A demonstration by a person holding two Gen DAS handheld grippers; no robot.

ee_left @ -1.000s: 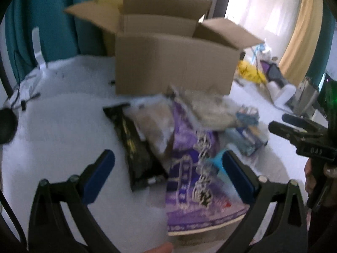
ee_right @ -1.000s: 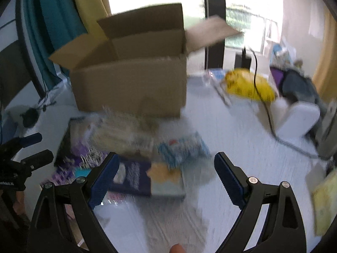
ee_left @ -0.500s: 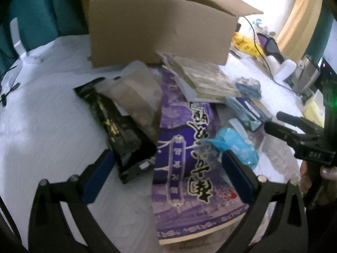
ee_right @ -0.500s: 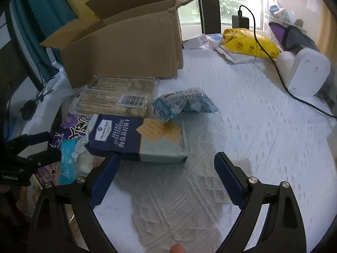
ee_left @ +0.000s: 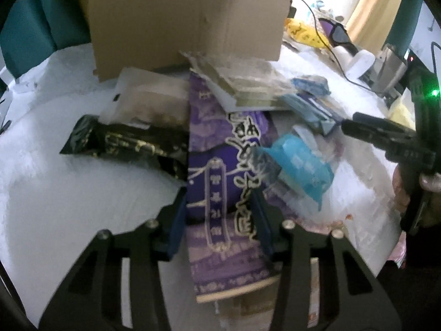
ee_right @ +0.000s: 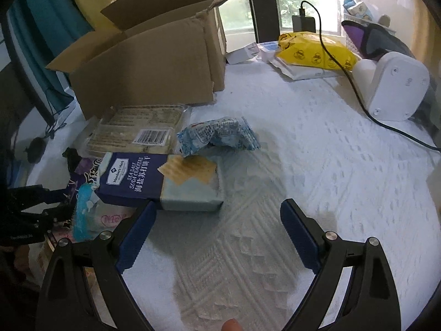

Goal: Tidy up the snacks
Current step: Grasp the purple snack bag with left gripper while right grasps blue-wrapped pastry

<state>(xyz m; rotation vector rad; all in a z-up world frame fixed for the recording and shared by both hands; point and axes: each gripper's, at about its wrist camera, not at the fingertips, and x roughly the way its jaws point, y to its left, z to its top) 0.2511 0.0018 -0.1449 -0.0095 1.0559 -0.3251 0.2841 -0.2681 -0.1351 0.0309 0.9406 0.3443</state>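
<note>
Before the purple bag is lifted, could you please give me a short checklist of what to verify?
1. Purple bag between left claw pads, jaws closing: ok.
2. Firm pad contact: cannot tell.
3. Bag free of load: not ok; cyan pack and clear tray lie on it.
4. Box open: ok.
5. Right claw open and empty: ok.

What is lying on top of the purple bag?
On the purple bag lie a clear cracker tray at its far end and a light blue packet at its right edge. The far end beneath the tray is hidden.
</note>
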